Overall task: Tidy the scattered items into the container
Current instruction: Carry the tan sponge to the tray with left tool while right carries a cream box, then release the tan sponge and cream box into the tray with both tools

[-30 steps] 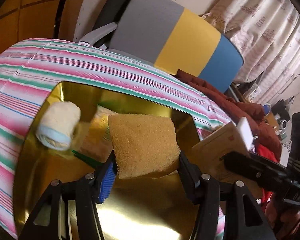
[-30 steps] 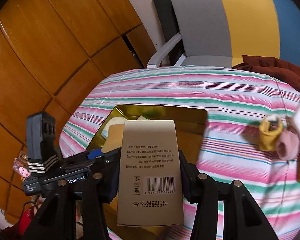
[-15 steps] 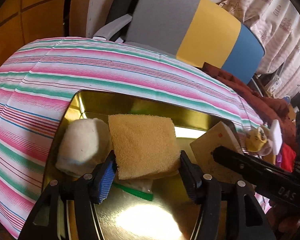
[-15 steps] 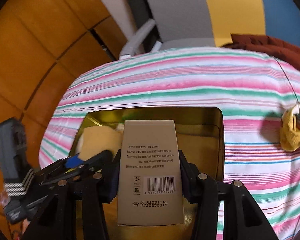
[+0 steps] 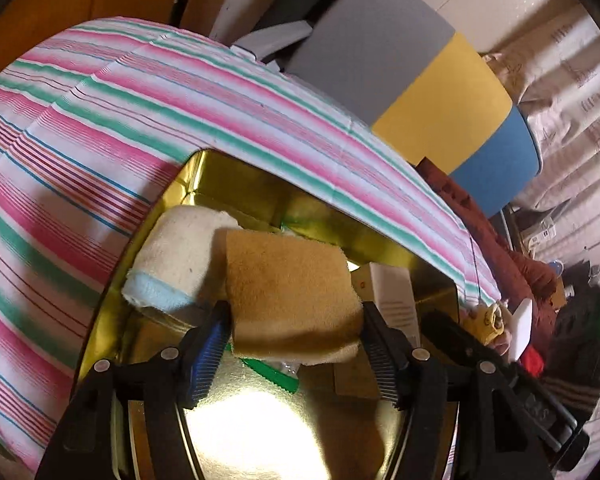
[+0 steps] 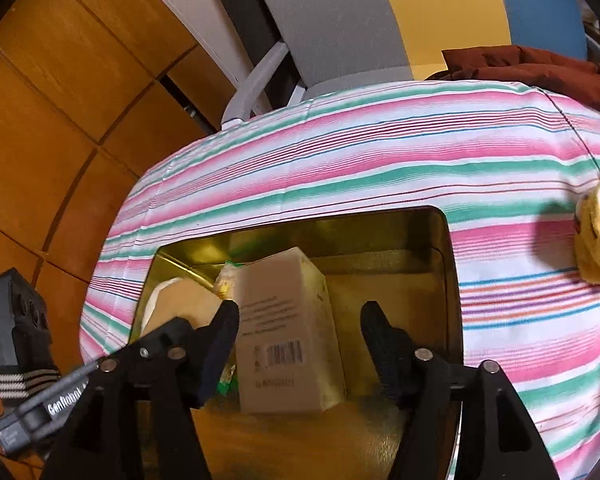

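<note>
Left wrist view: the left tongs [image 5: 296,344] point down into the gold tin [image 5: 236,176], which sits on the striped cloth [image 5: 100,120] of the worktop. A tan sponge [image 5: 288,296] lies between the pads, its long axis across the tongs. The jaws have just been opening; the sponge fills the gap, and whether the pads press it I cannot tell, though it looks to sag toward the tin floor. Just to its left, touching or overlapping it, lies a rolled white towel with a pale blue edge [image 5: 176,264]. A green-edged plastic packet [image 5: 276,372] shows under the sponge. Right of the sponge stands the cardboard box [image 5: 392,300], and past it the dark body of the right tongs [image 5: 500,364] crosses low. Beyond the tin's right rim a small yellow knitted item [image 5: 488,318] waits on the cloth.

Right wrist view: the right tongs [image 6: 300,332] are spread, having just been opening. The cardboard box [image 6: 288,328] sits free inside the tin [image 6: 452,280], leaning against the left pad and clear of the right one, its long axis running away from the camera. The left tongs' black frame [image 6: 100,372] comes in from the near left. The yellow knitted item [image 6: 596,244] lies on the cloth well to the right of the tin, so the right hand is the nearer for it. I judge that the next reach is a swing rightward over the tin's rim, the only thing in its way.
</note>
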A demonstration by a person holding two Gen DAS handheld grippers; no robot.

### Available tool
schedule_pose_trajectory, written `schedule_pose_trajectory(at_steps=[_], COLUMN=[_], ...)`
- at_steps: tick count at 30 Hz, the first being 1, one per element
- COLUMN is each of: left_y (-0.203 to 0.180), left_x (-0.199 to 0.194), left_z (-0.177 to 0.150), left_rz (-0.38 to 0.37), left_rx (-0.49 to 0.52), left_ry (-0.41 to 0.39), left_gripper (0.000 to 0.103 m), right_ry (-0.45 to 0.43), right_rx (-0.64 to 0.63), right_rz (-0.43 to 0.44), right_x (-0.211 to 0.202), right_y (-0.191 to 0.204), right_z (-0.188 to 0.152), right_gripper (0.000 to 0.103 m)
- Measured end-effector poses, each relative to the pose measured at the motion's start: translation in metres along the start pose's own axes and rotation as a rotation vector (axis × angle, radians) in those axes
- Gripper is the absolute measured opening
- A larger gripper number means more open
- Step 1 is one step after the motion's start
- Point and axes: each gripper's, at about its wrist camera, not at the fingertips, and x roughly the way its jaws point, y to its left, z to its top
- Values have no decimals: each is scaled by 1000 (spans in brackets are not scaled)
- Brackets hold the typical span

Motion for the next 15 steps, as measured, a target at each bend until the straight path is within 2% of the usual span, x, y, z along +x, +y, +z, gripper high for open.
schedule_pose_trajectory(at_steps=[8, 11, 13, 15], left_y=[-16, -22, -21, -18], left_x=[-20, -13, -7, -5], left_z=[-10, -9, -4, -2], left_rz=[-22, -3, 41, 23], left_rx=[12, 66, 64, 39], left_ry=[-70, -67, -57, -53], left_gripper=[67, 76, 76, 76], right_ry=[-30, -47, -42, -41], right_rx=[-27, -14, -13, -22], right_rz=[54, 76, 91, 97], right_x=[-29, -38, -41, -44], right_y=[-2, -6, -6, -6], right_z=[-15, -19, -21, -24], right_gripper=[71, 75, 75, 75])
